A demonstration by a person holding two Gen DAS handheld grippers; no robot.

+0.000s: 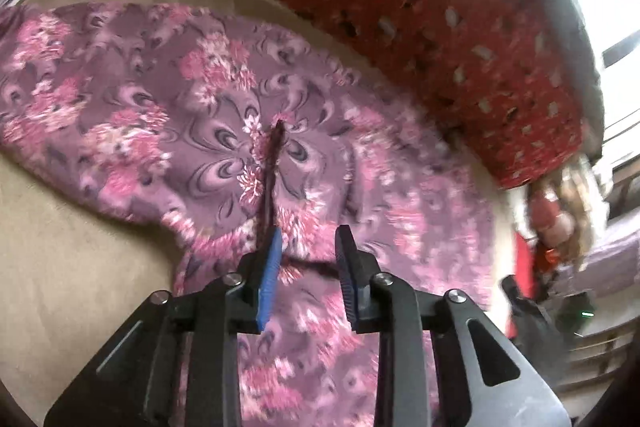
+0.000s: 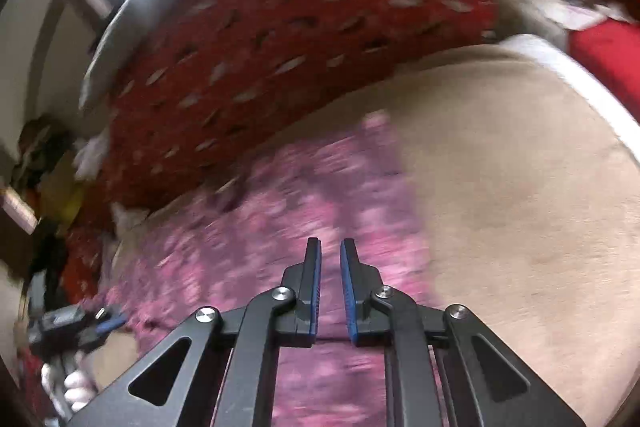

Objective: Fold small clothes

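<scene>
A purple garment with a pink flower print (image 1: 168, 115) lies spread on a beige cover (image 1: 72, 267). A dark seam (image 1: 269, 183) runs down its middle toward my left gripper (image 1: 308, 239), which is open just above the cloth and holds nothing. In the right wrist view the same garment (image 2: 304, 195) is blurred by motion. My right gripper (image 2: 330, 247) hovers over it with the jaws a narrow gap apart and nothing between them. The left gripper shows at the lower left of that view (image 2: 76, 323).
A red cushion with white and dark flecks (image 1: 420, 27) lies along the far side of the garment and also shows in the right wrist view (image 2: 280, 27). The beige cover (image 2: 520, 187) extends right of the garment. Clutter (image 2: 44, 179) sits at the left edge.
</scene>
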